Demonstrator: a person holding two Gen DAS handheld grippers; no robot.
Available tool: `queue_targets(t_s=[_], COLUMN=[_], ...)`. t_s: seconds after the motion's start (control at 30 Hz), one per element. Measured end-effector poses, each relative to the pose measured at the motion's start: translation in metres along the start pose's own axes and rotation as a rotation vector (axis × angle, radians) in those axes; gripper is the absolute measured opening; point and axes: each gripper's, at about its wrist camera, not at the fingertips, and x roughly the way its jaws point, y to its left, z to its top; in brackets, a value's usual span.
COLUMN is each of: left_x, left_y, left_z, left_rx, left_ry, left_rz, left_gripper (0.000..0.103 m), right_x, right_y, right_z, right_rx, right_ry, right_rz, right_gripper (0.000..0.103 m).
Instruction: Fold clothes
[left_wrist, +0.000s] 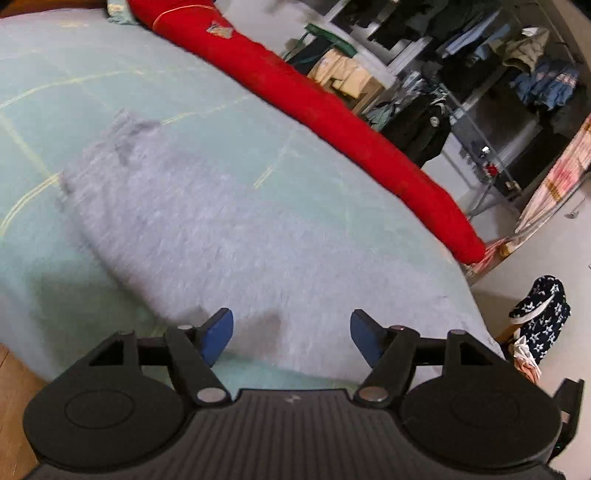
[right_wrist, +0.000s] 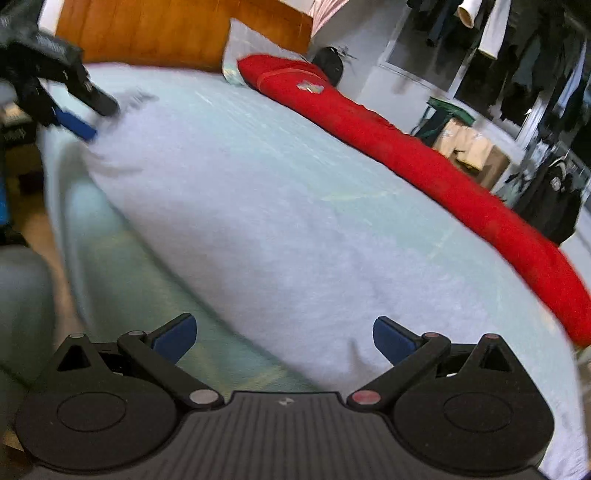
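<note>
A grey garment lies spread flat on the pale green bed sheet. In the left wrist view my left gripper hovers over the garment's near edge. Its blue pads stand well apart with nothing pinched between them. The right wrist view shows the same garment running the length of the bed. My right gripper is open above the garment's near end, and no cloth is between its pads. At the far left of that view the left gripper is blurred over the garment's other end.
A long red bolster runs along the far side of the bed. A wooden headboard stands behind. Clothes racks and a chair with beige cloth fill the room beyond. A star-patterned dark fabric item sits on the floor by the bed corner.
</note>
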Motion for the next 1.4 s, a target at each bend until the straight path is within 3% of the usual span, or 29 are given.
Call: queue_targets(t_s=[0.1,0.27,0.4,0.57,0.73,0.93,1.07,1.2,1.3,1.4], left_x=[0.0,0.019,0.031,0.018,0.02,0.027,0.033,0.026,0.029,0.037], left_y=[0.012,0.032,0.046,0.043,0.037,0.055,0.071,0.074,0.079,0.095], left_z=[-0.002,0.004,0.009,0.025,0.035,0.015,0.007,0.017,0.026,0.025], left_rx=[-0.072,-0.107,-0.173,-0.187,-0.171,-0.208,-0.257,-0.249,-0.233,-0.287], left_ry=[0.022,0.036,0.031,-0.056,-0.078,-0.034,-0.034,-0.119,-0.139,-0.116], left_rz=[0.013,0.02,0.036,-0.086,-0.084,-0.091,-0.109,-0.144,-0.117,-0.094], left_gripper=[0.07,0.071,0.071,0.071,0.072,0.073,0.073,0.073,0.079,0.078], right_x=[-0.011,-0.018,-0.023,-0.034,-0.026,-0.021,-0.012,-0.009,-0.007,-0.005], right_y=[0.002,0.005,0.012,0.018,0.029,0.051,0.052,0.053,0.054,0.052], right_z=[0.001,0.006,0.011,0.013,0.022,0.035,0.042,0.046,0.042,0.039], right_rx=[0.078,0.144,0.136,0.112,0.082,-0.024,0.001,0.015,0.029,0.046], right_ry=[-0.006,-0.025,-0.038,-0.063,-0.074,-0.085,-0.075,-0.074,-0.058,-0.041], right_rz=[0.015,0.054,0.051,0.056,0.109,0.131,0.153,0.16,0.159,0.155], right_gripper=[0.103,0.103,0.103,0.103,0.103,0.103,0.103,0.103,0.103,0.103])
